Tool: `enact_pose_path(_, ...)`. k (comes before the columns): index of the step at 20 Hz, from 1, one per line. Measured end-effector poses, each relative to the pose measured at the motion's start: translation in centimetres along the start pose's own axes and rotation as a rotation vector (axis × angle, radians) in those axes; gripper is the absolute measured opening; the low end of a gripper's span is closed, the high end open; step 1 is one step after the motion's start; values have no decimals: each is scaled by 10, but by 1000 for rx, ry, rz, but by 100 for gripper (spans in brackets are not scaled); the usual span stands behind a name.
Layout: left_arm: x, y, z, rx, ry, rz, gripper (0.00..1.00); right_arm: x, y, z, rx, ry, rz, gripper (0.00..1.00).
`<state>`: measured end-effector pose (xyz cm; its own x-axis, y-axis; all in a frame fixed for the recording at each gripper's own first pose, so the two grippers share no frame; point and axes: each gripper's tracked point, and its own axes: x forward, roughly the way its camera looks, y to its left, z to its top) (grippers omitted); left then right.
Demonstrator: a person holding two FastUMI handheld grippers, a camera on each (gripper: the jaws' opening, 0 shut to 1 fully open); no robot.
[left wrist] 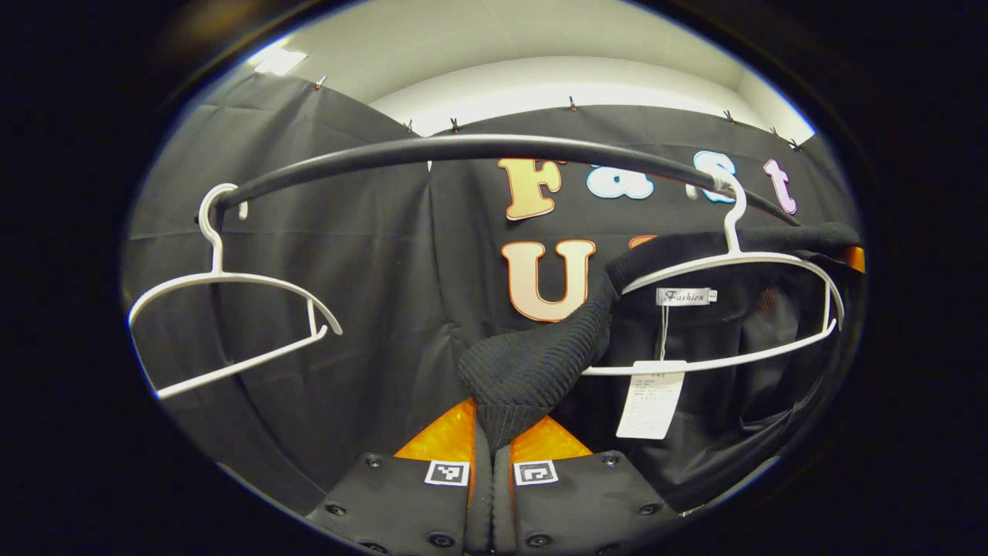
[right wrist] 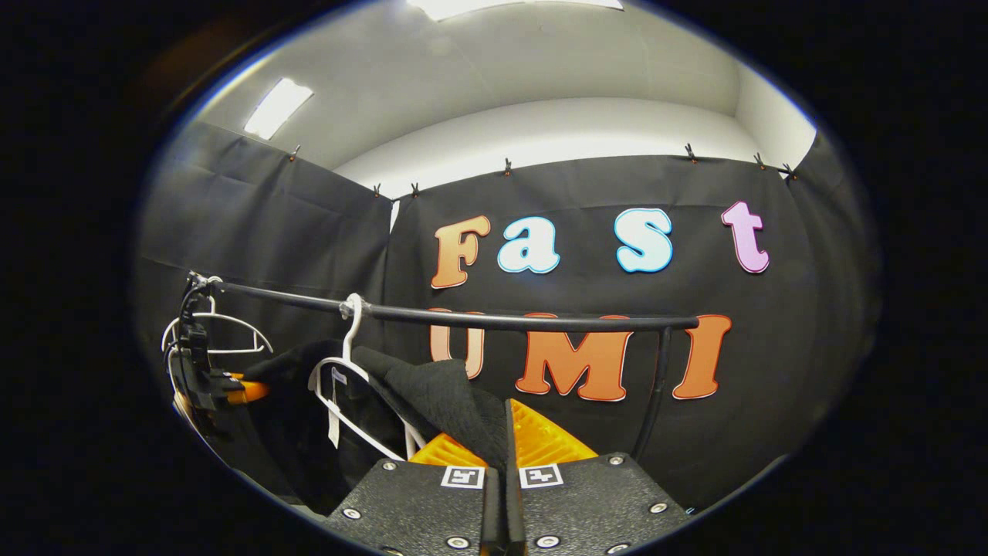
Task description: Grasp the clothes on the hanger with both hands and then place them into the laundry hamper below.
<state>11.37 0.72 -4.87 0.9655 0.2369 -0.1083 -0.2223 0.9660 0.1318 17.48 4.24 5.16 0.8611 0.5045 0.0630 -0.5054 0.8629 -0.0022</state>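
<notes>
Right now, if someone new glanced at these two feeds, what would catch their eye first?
Probably the black garment: both tongs are shut on it, the left tongs pinching a ribbed fold, the right tongs gripping the cloth at the other side. It is partly off its white hanger, which hangs on the black rail. An empty hanger hangs further along the rail.

My left gripper view looked up from just under the black rail (left wrist: 463,147), close in, with the white hanger (left wrist: 733,309) ahead to its right. My right gripper view sat lower and farther back, facing the same rail (right wrist: 463,316) ahead to its left. Both views shared that rail, that hanger (right wrist: 347,378) and the booth's back wall.
</notes>
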Motion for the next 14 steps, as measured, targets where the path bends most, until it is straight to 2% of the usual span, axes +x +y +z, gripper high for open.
enact_pose_path(9,9,20,18,45,-19,7,7,34,-32,-49,114,97,7,2)
enact_pose_path(11,16,23,17,44,-15,9,7,40,-34,-61,161,101,28,2)
enact_pose_path(14,28,30,17,36,-11,21,7,50,-31,-68,241,67,98,2)
